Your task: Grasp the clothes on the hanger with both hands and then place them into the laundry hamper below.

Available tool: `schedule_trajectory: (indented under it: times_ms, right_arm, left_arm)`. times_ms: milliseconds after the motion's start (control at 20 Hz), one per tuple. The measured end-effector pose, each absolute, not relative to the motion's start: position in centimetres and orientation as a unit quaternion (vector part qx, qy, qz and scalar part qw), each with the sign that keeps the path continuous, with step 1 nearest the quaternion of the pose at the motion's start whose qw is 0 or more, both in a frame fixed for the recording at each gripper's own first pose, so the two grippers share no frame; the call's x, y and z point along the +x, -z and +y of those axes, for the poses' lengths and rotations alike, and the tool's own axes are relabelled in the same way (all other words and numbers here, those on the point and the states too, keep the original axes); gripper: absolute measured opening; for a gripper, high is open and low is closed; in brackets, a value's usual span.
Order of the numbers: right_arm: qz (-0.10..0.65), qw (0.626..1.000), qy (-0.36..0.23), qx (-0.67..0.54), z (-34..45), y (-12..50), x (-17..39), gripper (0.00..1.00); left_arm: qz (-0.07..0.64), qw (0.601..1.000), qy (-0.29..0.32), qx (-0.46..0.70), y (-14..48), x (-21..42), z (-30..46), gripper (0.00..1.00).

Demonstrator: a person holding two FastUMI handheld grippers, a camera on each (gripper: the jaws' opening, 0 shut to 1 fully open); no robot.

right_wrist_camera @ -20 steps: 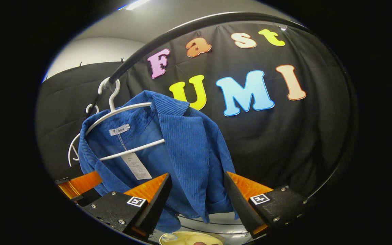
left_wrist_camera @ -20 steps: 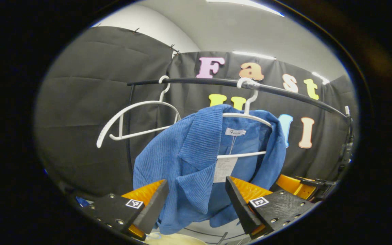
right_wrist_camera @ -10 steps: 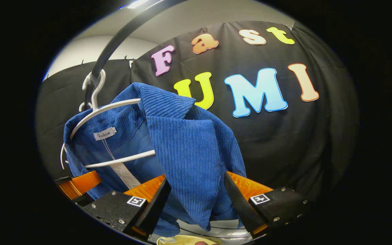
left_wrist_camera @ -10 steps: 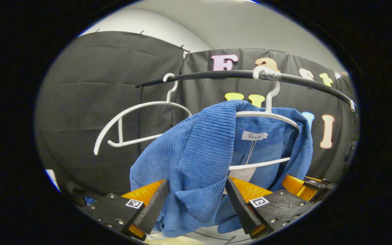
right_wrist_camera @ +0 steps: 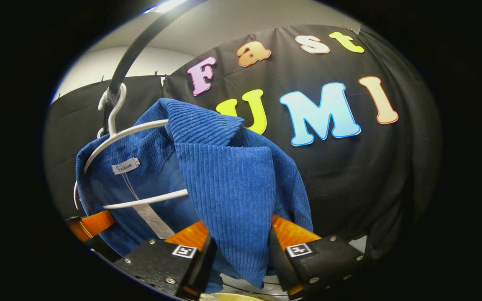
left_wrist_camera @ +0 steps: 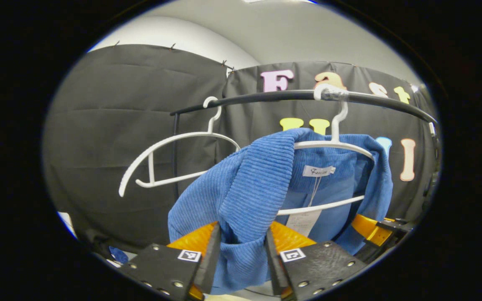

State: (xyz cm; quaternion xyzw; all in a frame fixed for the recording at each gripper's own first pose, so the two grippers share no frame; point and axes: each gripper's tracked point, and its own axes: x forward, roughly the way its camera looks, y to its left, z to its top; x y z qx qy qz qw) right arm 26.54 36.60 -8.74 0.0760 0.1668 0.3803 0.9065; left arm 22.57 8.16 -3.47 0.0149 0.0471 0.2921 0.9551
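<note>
The blue corduroy jacket (left_wrist_camera: 262, 184) hangs on a white hanger (left_wrist_camera: 333, 144) from the black rail (left_wrist_camera: 266, 97), with an empty white hanger (left_wrist_camera: 170, 142) further left on the same rail. The left tongs (left_wrist_camera: 237, 255) are clamped on a fold of the jacket's left front, the cloth bunched between both fingers. In the right gripper view, the right tongs (right_wrist_camera: 239, 255) pinch the jacket's (right_wrist_camera: 224, 167) right lapel in the same way, low on the hanging cloth.

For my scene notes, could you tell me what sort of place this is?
Probably a staged recording booth set up as a laundry corner: black cloth wall, a clothes rail with white hangers, and a blue corduroy jacket.
</note>
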Motion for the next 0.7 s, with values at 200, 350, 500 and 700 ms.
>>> schedule_trajectory:
  times_ms: [200,350,500,700]
  right_arm:
    - [0.162,0.903,-0.386,0.102,36.7,8.3,27.0,0.14]
    - [0.164,0.884,-0.419,0.123,37.5,7.8,26.1,0.02]
    - [0.163,0.884,-0.422,0.117,36.9,7.7,26.1,0.00]
    - [0.155,0.886,-0.425,0.103,37.4,7.7,25.4,0.00]
  left_arm:
    - [0.038,0.958,-0.284,-0.008,3.8,22.2,8.2,0.12]
    - [0.038,0.966,-0.254,-0.030,3.7,22.0,7.9,0.09]
    - [0.037,0.970,-0.238,-0.043,3.9,22.0,7.8,0.10]
    - [0.035,0.971,-0.232,-0.049,3.8,21.9,7.8,0.09]
